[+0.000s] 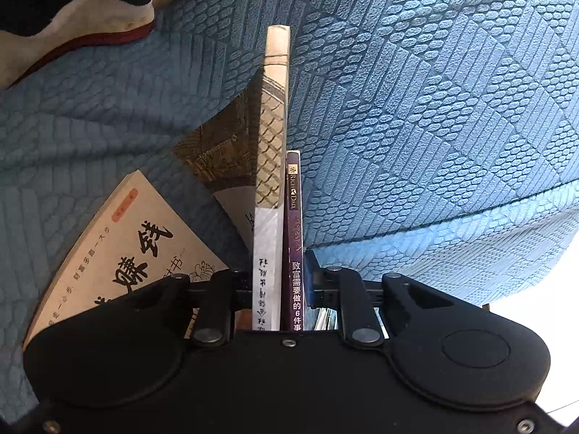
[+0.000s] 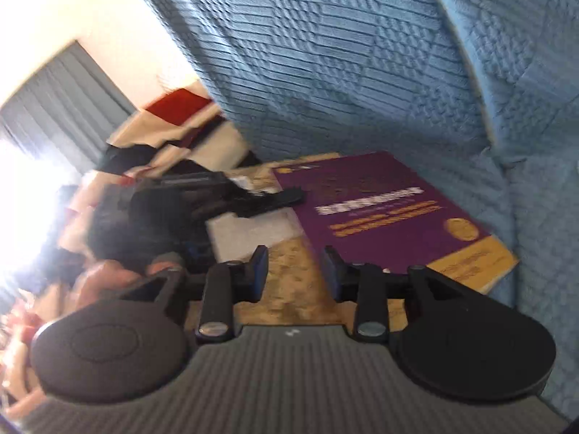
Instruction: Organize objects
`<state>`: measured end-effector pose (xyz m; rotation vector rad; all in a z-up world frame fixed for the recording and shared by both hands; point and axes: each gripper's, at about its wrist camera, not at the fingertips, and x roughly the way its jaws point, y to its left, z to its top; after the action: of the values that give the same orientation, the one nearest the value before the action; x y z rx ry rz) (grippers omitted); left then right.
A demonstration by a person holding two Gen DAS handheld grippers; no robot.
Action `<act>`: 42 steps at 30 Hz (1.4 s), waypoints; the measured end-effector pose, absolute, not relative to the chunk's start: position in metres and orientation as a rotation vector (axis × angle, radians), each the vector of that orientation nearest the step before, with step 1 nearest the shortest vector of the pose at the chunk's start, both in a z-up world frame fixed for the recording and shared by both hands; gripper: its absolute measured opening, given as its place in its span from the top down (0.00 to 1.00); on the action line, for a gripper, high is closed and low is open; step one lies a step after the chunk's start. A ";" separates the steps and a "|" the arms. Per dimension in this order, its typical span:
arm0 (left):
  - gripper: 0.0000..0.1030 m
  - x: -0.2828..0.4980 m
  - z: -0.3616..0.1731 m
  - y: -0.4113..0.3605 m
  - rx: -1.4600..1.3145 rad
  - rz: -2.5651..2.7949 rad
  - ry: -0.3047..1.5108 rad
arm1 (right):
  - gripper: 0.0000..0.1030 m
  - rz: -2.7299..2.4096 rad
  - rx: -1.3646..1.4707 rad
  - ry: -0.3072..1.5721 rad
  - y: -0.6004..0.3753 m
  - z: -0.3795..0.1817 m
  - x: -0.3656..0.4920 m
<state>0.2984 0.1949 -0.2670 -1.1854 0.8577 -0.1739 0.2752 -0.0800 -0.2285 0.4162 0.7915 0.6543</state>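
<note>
Two books stand edge-on between the fingers of my left gripper [image 1: 277, 284]: a tall one with a white spine [image 1: 269, 166] and a shorter purple one [image 1: 294, 253]. Its pads press them from both sides. A third, beige book [image 1: 115, 253] lies flat on the sofa to the left. In the blurred right wrist view the purple book [image 2: 380, 209] lies on the beige patterned book [image 2: 289, 285], with the left gripper [image 2: 260, 200] clamped on their far edge. My right gripper [image 2: 295, 271] hovers open at the near edge of the beige cover, and nothing is between its fingers.
A blue quilted sofa cover [image 1: 434, 108] fills the scene, its backrest [image 2: 325, 54] rising behind the books. A cream, red and dark cushion [image 1: 72, 21] lies at the far left. A grey curtain [image 2: 61, 101] and a bright window are off to the side.
</note>
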 end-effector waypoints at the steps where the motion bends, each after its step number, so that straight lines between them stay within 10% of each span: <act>1: 0.84 0.296 -0.268 0.195 -1.191 -0.179 0.857 | 0.64 0.645 0.416 0.793 -0.081 -0.229 0.275; 15: 0.94 0.268 -0.251 0.217 -1.166 -0.184 0.814 | 0.63 0.611 0.613 0.894 -0.086 -0.236 0.250; 30: 0.94 0.254 -0.250 0.256 -1.249 -0.129 0.745 | 0.35 0.410 1.235 0.949 -0.100 -0.313 0.228; 42: 0.93 0.261 -0.239 0.274 -1.220 -0.096 0.725 | 0.43 0.489 1.301 0.960 -0.060 -0.334 0.263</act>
<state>0.2606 0.2742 -0.2386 -1.2197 0.7248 -0.0962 0.2630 -0.0597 -0.3345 1.3007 0.9596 0.4888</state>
